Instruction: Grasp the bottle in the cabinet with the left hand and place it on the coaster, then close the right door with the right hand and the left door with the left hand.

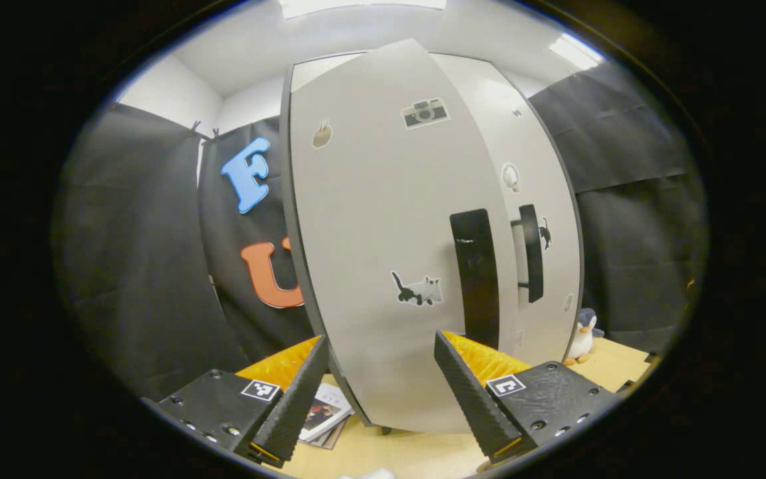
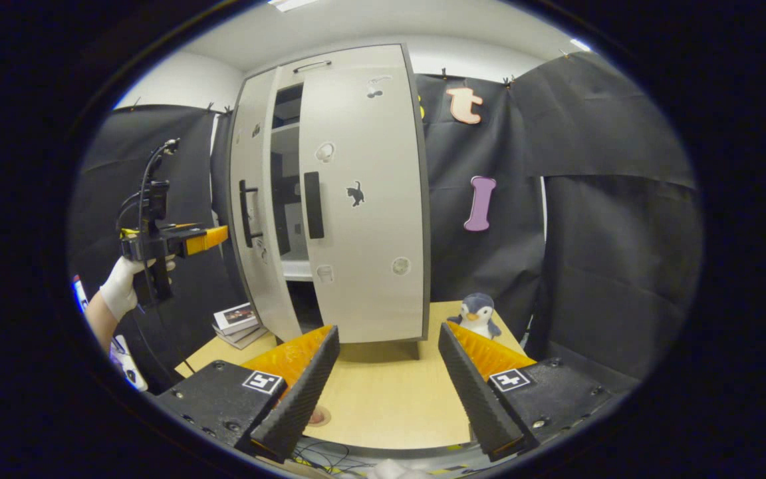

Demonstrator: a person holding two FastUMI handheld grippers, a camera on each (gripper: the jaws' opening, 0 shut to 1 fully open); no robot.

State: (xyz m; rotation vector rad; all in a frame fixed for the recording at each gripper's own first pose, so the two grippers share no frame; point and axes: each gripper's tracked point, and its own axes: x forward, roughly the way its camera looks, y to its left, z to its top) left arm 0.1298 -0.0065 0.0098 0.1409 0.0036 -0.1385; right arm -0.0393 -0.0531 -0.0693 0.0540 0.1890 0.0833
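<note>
Item 1, nearest: our left tongs (image 1: 380, 392), fingers spread, nothing between them. They hang just in front of the left door (image 1: 383, 253), which stands ajar and swung toward us. In the right gripper view the same tongs (image 2: 213, 237) show farther off, in a gloved hand (image 2: 124, 283), level with the door handles.

Item 2: our right tongs (image 2: 386, 392), also spread and empty, held back over the table's near edge (image 2: 389, 406), well apart from the cabinet.

Item 3: table. A small round thing (image 2: 317, 417) lies by the near edge, partly behind a right finger; it may be the coaster, we cannot tell. A stack of books (image 2: 237, 322) sits at the left edge beside the cabinet, a toy penguin (image 2: 478, 315) toward the far right corner.

Item 4: cabinet at the table's far side. The right door (image 2: 363, 199) appears closed or nearly so; between the doors a dark upright gap (image 2: 286, 193) shows shelves. Each door carries an upright black handle: left (image 1: 476, 276), right (image 1: 530, 253).

Item 5: bottle. We cannot make it out on the table or on the visible shelves; the doors hide most of the interior.

Judgement: the left door looks like the step in hand. Its face lies straight ahead of the left tongs, long axis upright, hinge on the far left; the left tongs are by far the nearer. A forward push near the handle side should swing it shut.
</note>
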